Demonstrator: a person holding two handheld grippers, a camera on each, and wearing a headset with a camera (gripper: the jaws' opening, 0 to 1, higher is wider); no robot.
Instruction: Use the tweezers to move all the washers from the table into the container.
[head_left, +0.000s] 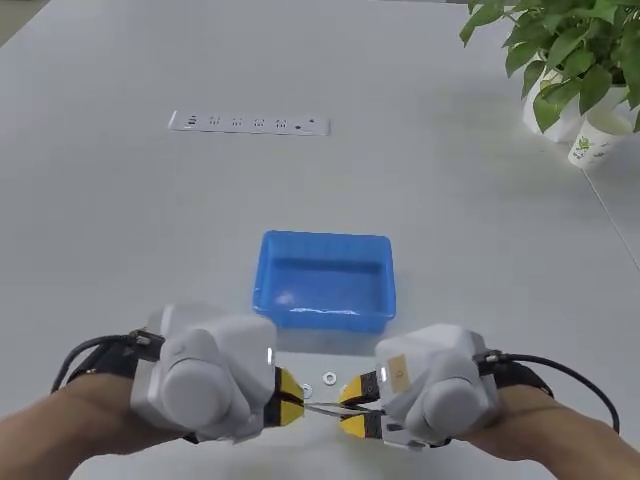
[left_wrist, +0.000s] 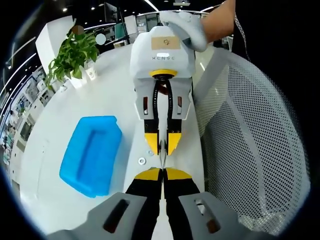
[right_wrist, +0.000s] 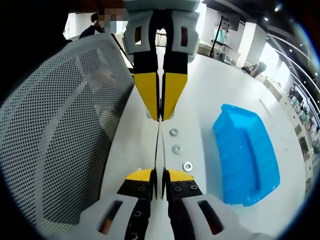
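Observation:
Thin metal tweezers (head_left: 322, 408) span the gap between my two grippers near the table's front edge. My left gripper (head_left: 292, 398) is shut on one end and my right gripper (head_left: 352, 405) is shut on the other; the yellow jaw tips face each other. In the right gripper view the tweezers (right_wrist: 160, 145) run from my own jaws (right_wrist: 160, 175) up to the left gripper. Three small washers (right_wrist: 176, 149) lie on the table just beside them. Two washers (head_left: 330, 378) show between the grippers and the blue container (head_left: 325, 300). The container (left_wrist: 92, 155) looks empty.
A white power strip (head_left: 248, 123) lies far back on the table. A potted plant (head_left: 570, 60) stands at the back right corner. A white mesh chair (left_wrist: 250, 140) sits close behind the table's front edge.

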